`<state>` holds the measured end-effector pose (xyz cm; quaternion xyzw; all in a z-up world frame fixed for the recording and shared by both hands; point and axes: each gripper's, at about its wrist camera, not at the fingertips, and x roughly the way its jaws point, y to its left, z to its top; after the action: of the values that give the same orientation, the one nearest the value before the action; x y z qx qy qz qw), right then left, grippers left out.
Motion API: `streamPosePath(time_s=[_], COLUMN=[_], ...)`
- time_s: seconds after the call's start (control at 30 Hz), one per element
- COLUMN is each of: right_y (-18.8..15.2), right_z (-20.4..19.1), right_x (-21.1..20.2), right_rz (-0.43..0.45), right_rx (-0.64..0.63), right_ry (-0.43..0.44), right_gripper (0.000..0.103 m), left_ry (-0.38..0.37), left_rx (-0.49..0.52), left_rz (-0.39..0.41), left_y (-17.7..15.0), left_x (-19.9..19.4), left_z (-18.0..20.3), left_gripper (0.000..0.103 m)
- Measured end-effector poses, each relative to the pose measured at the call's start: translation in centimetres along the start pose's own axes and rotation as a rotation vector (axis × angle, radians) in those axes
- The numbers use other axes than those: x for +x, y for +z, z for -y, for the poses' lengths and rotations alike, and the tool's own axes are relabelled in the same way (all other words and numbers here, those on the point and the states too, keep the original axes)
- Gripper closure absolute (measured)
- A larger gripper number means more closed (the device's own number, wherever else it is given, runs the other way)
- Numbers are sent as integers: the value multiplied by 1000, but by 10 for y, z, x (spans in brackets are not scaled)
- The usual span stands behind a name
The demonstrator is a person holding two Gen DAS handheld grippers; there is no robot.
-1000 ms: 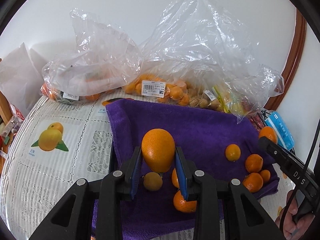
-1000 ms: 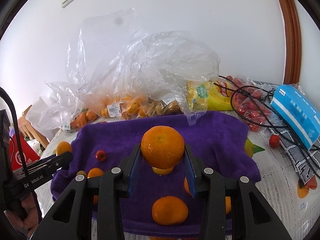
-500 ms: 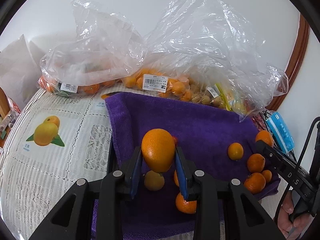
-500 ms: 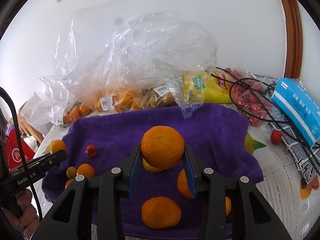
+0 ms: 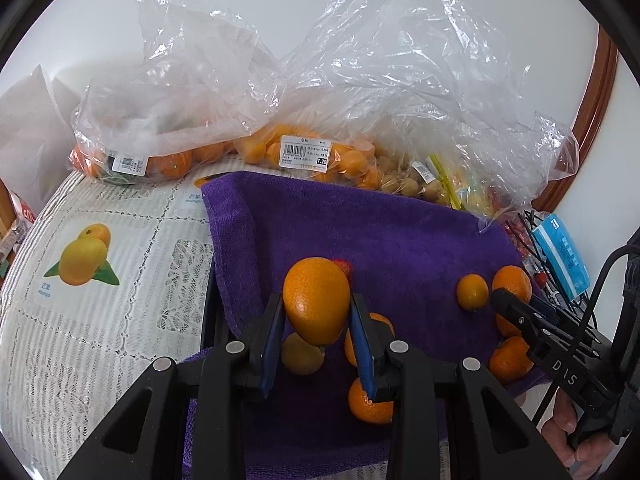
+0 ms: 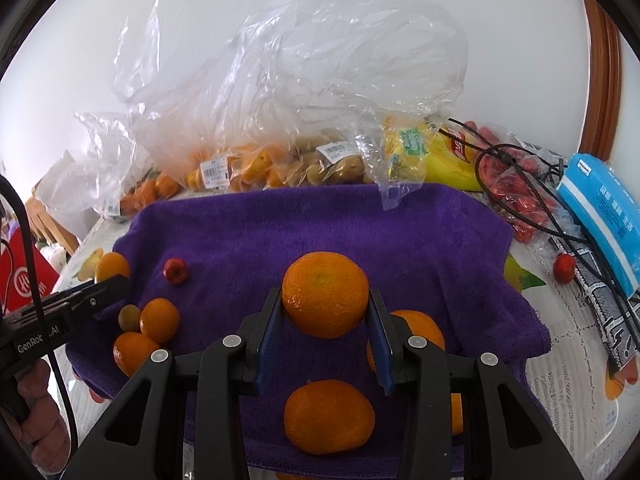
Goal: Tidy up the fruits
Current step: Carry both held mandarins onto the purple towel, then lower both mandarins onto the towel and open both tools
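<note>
both hands carry a black plastic tool with blue-padded fingers, and each is clamped on a piece of citrus above the purple towel (image 5: 400,240). the left tool (image 5: 318,320) pinches an egg-shaped orange (image 5: 317,300) with a smooth, glossy skin, its long axis tilted a little, the pads pressing its lower flanks. the right tool (image 6: 326,320) grips a rounder mandarin (image 6: 325,294), its dimpled peel showing a small navel dot on top, the pads squeezing it at the widest part. the towel is thick, fuzzy terry, rumpled at its edges, spread over a white lace-patterned table (image 5: 100,320) cover printed with mango pictures. loose fruit lies on the nap: a flattened mandarin on the towel (image 6: 329,416) just below the right tool, another orange (image 6: 420,328) partly hidden behind its right finger, a cluster of small oranges (image 6: 158,320) with a dull greenish kumquat (image 6: 129,317) near the towel's left edge, and a small red fruit (image 6: 176,271) lying apart from them farther back. along the back of the table, against the white wall, crinkled clear plastic bags (image 6: 280,100) balloon upward, holding oranges, kumquats and pale brown round fruit, each bag with a white barcode label. to the right sit a yellow banana bunch (image 6: 440,156) in film, a bag of small red tomatoes (image 6: 516,200), looping black cables and a blue tissue pack (image 6: 600,216).
</note>
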<state>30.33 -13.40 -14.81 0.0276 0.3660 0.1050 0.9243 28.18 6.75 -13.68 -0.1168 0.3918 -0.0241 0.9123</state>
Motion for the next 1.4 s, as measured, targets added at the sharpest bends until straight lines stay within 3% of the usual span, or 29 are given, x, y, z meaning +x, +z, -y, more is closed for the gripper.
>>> streamPosePath(time_s=[0.2, 0.6, 1.4], right_y=[-2, -7, -11], right_z=[-3, -6, -13], right_x=[2, 4, 3], right_rz=[-8, -28, -17], right_rx=[-13, -28, -71], right_ry=[-9, -4, -7], right_gripper=[62, 62, 62], left_ry=[-28, -28, -29], left_rx=[-30, 8, 51], left_rz=[-20, -43, -31], left_y=[0, -5, -7], left_x=[2, 10, 8], left_z=[-5, 5, 13], left_gripper=[73, 73, 71])
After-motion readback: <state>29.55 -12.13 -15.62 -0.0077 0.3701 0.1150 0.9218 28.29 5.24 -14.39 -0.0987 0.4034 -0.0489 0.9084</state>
